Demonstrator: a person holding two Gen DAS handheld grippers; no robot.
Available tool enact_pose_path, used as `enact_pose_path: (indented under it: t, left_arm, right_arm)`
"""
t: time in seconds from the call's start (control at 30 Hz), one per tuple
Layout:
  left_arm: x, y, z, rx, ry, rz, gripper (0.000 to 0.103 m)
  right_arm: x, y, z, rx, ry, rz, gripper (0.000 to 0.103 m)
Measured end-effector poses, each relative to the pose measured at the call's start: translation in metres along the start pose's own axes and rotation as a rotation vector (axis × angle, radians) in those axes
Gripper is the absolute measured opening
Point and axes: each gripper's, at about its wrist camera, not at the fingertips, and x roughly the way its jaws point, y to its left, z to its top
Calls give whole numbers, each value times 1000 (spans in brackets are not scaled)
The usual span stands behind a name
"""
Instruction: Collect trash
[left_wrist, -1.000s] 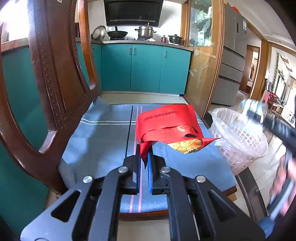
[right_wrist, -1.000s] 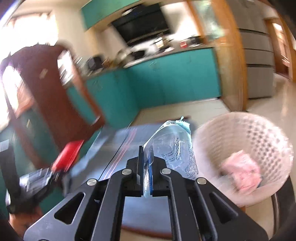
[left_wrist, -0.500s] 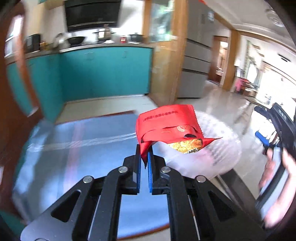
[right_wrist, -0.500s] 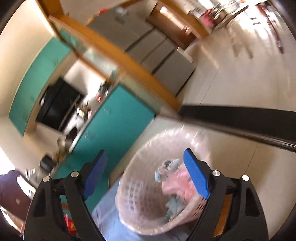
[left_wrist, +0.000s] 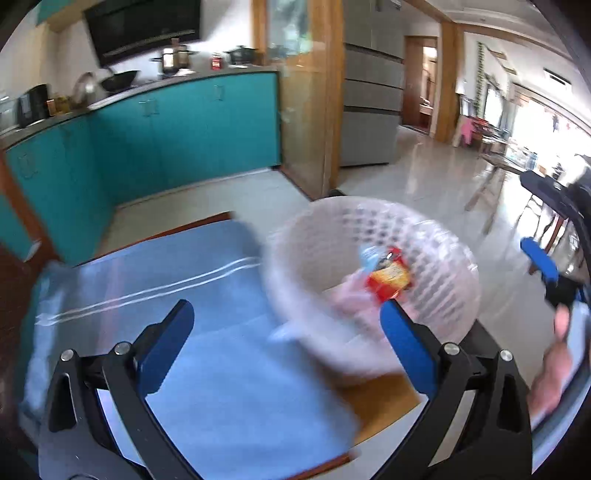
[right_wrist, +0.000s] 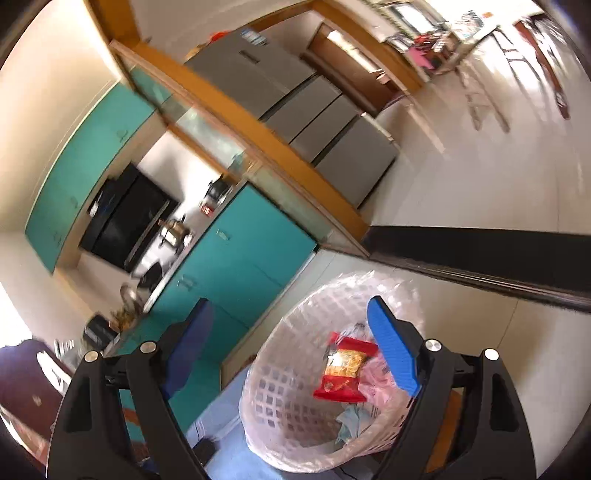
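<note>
A white lattice trash basket (left_wrist: 436, 236) lined with a clear bag stands at the right edge of the blue-cushioned seat (left_wrist: 207, 332). A red and gold snack wrapper (left_wrist: 388, 282) lies loose inside it, beside pink and pale blue trash. My left gripper (left_wrist: 284, 332) is open and empty, just short of the basket's near rim. In the right wrist view the same basket (right_wrist: 280, 398) holds the red wrapper (right_wrist: 345, 371). My right gripper (right_wrist: 291, 347) is open and empty above it. It also shows in the left wrist view (left_wrist: 543, 266), at the far right.
Teal kitchen cabinets (left_wrist: 166, 136) and a countertop with pots lie behind the seat. A grey refrigerator (left_wrist: 369, 114) and wooden door frame stand to the right. A dark table edge (right_wrist: 480, 254) crosses the pale tiled floor. A dark wooden chair back (right_wrist: 22, 376) is at the left.
My left gripper swung right to the basket, opened and let go of the red wrapper, which now lies inside. My right gripper dropped the clear bottle earlier and stays open.
</note>
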Motion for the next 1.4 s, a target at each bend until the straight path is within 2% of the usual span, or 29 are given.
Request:
enact_pose_path:
  t: [0.17,0.27,0.37,0.47,0.6,1.0,1.4]
  left_arm:
    - [-51,78,-32,-126,-37,140,100]
    - [-75,118,-57,-241,-76,260,100]
    - [-80,139,-69,-293,-65,287,100]
    - [-81,146,-71,-283,-76,307,100]
    - [-80,151,-73,-271,-76,318,100]
    - [-84,159,-81,-279,-74,304,100]
    - [-84,159,-81,-291,-75,296,100]
  right_arm:
    - [20,45,-32,-217,158,17,84]
    - [31,89,-72,-464,269,17,85]
    - [34,117,-115,-665,356,-4,85]
    - [26,137,-145,-782,372,-4,86]
    - [15,151,-164,-833,335,6,93]
    - [15,168,-181,-854,324,21,94]
    - [16,168,-183,-858,320,19,94]
